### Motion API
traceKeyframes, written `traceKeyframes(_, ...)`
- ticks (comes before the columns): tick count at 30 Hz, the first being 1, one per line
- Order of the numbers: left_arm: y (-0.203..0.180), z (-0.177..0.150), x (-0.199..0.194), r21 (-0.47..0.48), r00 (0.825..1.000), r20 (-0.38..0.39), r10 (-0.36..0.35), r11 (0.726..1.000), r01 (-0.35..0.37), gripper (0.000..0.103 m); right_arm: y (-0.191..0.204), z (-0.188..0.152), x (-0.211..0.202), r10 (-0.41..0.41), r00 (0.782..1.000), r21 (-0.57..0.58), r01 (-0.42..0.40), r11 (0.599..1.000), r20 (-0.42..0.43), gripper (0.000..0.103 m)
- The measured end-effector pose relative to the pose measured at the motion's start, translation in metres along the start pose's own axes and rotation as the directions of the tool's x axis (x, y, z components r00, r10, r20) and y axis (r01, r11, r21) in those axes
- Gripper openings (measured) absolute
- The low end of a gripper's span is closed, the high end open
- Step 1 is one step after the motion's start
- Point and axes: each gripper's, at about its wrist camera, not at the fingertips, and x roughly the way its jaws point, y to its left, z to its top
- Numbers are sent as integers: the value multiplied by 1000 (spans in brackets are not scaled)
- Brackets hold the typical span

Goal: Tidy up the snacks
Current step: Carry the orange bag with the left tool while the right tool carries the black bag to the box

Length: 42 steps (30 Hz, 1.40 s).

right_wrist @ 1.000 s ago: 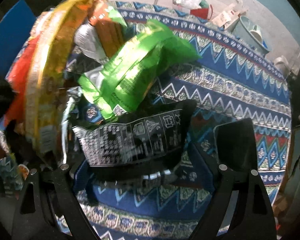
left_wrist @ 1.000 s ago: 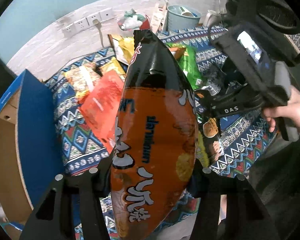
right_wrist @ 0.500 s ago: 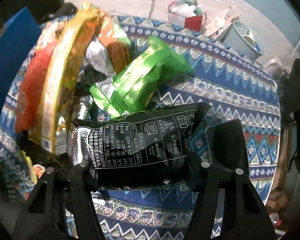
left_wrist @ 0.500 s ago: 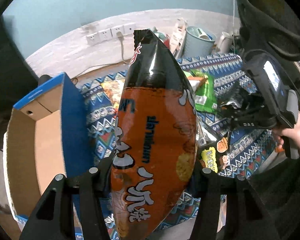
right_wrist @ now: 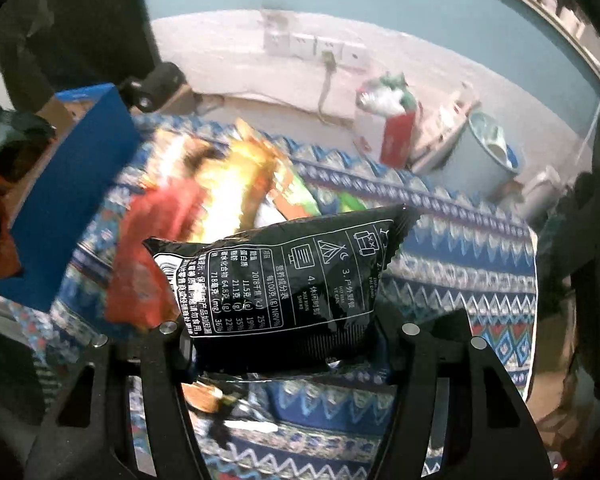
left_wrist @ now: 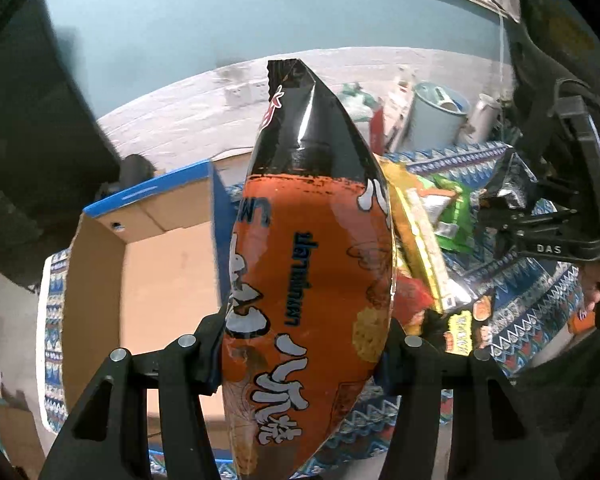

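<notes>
Orange-and-black snack bag (left_wrist: pixel 308 264), black packet (right_wrist: pixel 284 280) with white print, blue zigzag-patterned cloth (right_wrist: pixel 460 248)

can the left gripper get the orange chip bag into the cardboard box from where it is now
Probably yes. The left gripper is shut on the orange chip bag, held up in the air, and the cardboard box sits open-topped just to its left with nothing visible between them.

Motion blur smears the snack pile (right_wrist: pixel 220 184); the orange bag (left_wrist: pixel 308 280) hides the table's middle.
</notes>
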Motion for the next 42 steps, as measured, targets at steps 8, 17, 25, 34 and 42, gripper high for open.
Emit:
traceKeyframes(8, 36, -3, -8, -75, 999, 8, 44, 996, -44, 57, 40, 23, -9, 41, 998, -53, -39, 998, 47, 62)
traceKeyframes(17, 73, -15, -13, -164, 1000, 17, 19, 986, -16, 57, 91, 53, -8, 87, 994, -101, -80, 992, 67, 62)
traceKeyframes(25, 102, -23, -32, -262, 991, 88, -97, 958, 117, 55, 139, 77, -4, 137, 988, -145, -125, 982, 77, 62)
traceKeyframes(34, 129, -29, -41, -277, 993, 105, 53, 961, -22, 55, 193, 96, -5, 193, 978, -184, -176, 967, 79, 62)
traceKeyframes(42, 171, -51, -4, -403, 998, 0, 59, 914, -54, 56, 247, 111, 1, 242, 968, -241, -220, 945, 64, 62)
